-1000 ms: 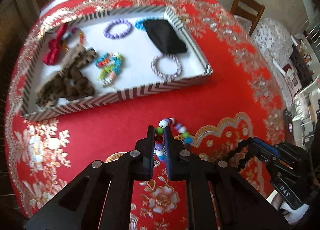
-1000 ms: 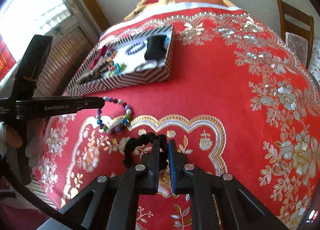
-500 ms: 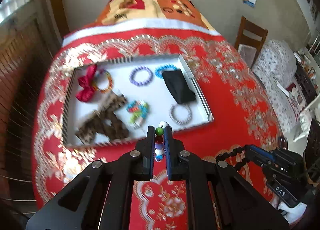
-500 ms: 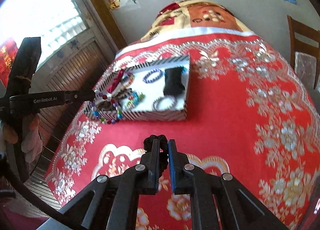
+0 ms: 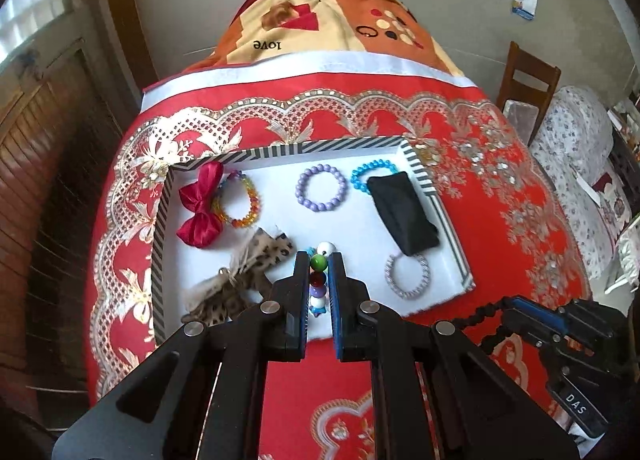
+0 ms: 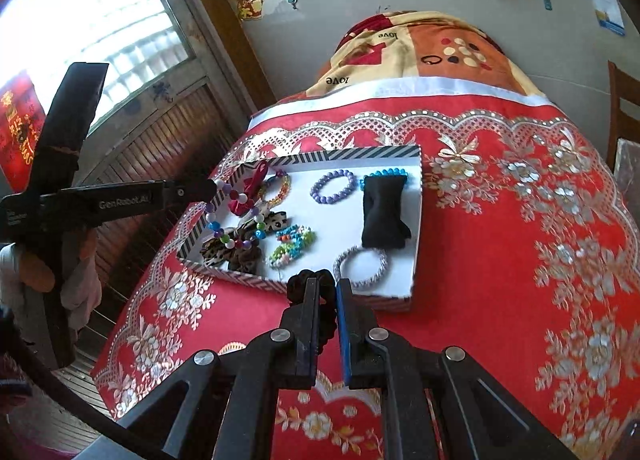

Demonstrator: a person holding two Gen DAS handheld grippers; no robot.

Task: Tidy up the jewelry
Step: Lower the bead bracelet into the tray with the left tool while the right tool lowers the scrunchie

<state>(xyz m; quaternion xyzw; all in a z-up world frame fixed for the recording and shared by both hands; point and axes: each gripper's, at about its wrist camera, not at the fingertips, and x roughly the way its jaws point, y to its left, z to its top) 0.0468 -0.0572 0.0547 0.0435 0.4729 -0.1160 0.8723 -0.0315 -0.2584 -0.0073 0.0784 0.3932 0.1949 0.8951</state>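
Note:
A striped-rim white tray (image 5: pixel 452 228) (image 6: pixel 416 220) sits on the red tablecloth. My left gripper (image 5: pixel 319 260) is shut on a multicoloured bead bracelet (image 5: pixel 318 276) and holds it above the tray's front part; in the right wrist view the bracelet (image 6: pixel 224 220) hangs from the left gripper (image 6: pixel 210 190) over the tray's left side. My right gripper (image 6: pixel 328 286) is shut on a black scrunchie (image 6: pixel 308 284), in the air just in front of the tray's near edge. It shows at lower right in the left wrist view (image 5: pixel 486 312).
In the tray lie a red bow (image 5: pixel 200 208), an orange bead bracelet (image 5: pixel 238 202), a purple bracelet (image 5: pixel 321 193), a blue bracelet (image 5: pixel 370 172), a black cloth (image 5: pixel 402 212), a silver bracelet (image 5: pixel 408 275) and leopard scrunchies (image 5: pixel 240 276). A wooden chair (image 5: pixel 528 88) stands far right.
Both grippers have risen from the cloth and moved forward toward the tray. The left now holds the bead bracelet over the tray; the right has carried the scrunchie up to its near edge.

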